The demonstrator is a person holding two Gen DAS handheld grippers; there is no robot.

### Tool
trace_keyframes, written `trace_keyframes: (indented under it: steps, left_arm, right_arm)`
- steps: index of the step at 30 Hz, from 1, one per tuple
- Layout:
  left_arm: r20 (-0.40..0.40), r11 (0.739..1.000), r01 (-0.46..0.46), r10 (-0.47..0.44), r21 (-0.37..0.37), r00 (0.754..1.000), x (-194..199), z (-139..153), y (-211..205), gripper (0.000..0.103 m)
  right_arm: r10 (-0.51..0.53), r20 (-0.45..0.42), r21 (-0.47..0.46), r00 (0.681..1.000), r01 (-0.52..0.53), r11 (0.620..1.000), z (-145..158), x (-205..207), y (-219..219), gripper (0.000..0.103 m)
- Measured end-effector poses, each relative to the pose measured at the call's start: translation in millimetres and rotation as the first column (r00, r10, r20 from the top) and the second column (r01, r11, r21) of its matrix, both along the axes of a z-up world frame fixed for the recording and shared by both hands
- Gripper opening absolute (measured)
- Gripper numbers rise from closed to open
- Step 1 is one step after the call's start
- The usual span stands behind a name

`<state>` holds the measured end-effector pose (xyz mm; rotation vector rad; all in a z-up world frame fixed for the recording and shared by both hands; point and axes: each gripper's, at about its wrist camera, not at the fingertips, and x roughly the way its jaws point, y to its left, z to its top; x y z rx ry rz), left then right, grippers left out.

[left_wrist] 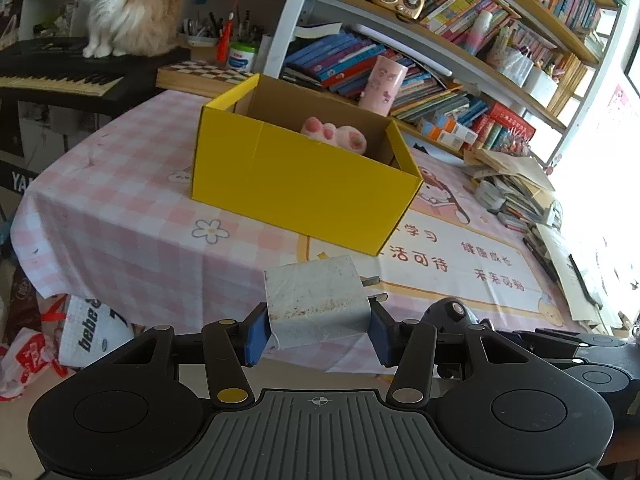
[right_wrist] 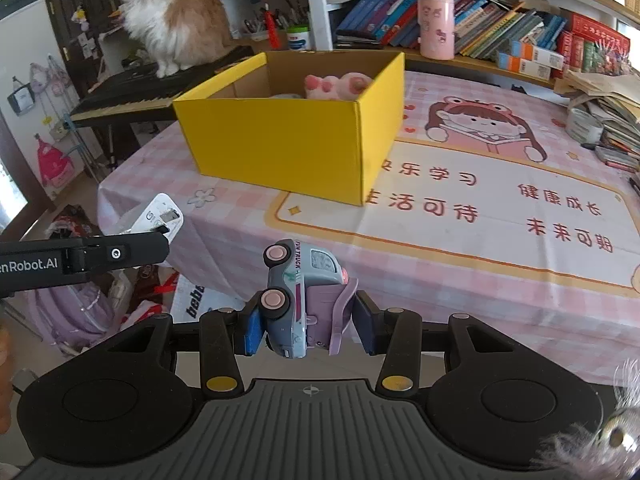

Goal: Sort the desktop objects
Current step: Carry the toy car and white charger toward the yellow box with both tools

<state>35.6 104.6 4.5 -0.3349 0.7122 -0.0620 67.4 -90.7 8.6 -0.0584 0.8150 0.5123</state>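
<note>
Left gripper (left_wrist: 318, 334) clamps a white plug-in charger block (left_wrist: 316, 300), right gripper (right_wrist: 308, 328) grips a grey-and-lilac toy truck (right_wrist: 304, 296), both at the pink checked tablecloth's (right_wrist: 460, 280) near edge, open cloth before the yellow cardboard box (right_wrist: 288, 148).

It was a lived-in home, most likely a child's study room. The table (right_wrist: 520, 300) wore a pink checked cloth printed with a cartoon girl reading. Behind it, bookshelves (left_wrist: 460, 40) sagged with rows of colourful books, and a pink cup (right_wrist: 436, 26) stood among them. A fluffy cat (right_wrist: 176, 20) sat on an electric keyboard (left_wrist: 60, 76), and small backpacks (right_wrist: 54, 164) hung on the wall.
</note>
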Motion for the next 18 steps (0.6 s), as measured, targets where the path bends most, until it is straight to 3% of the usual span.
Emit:
trace_keyframes:
  steps: [10, 18]
  left_arm:
    - [0.016, 1.0, 0.011, -0.011, 0.016, 1.0, 1.7, 3.1, 4.6, 0.05]
    - [0.039, 1.0, 0.002, -0.002, -0.004, 0.999, 12.4, 4.4, 3.4, 0.05]
  right_arm:
    - [-0.002, 0.0, 0.008, 1.0, 0.002, 1.0, -0.2, -0.3, 8.3, 0.042]
    - [0.053, 0.033, -0.026, 0.998, -0.052, 0.998, 4.3, 1.2, 16.2, 0.042]
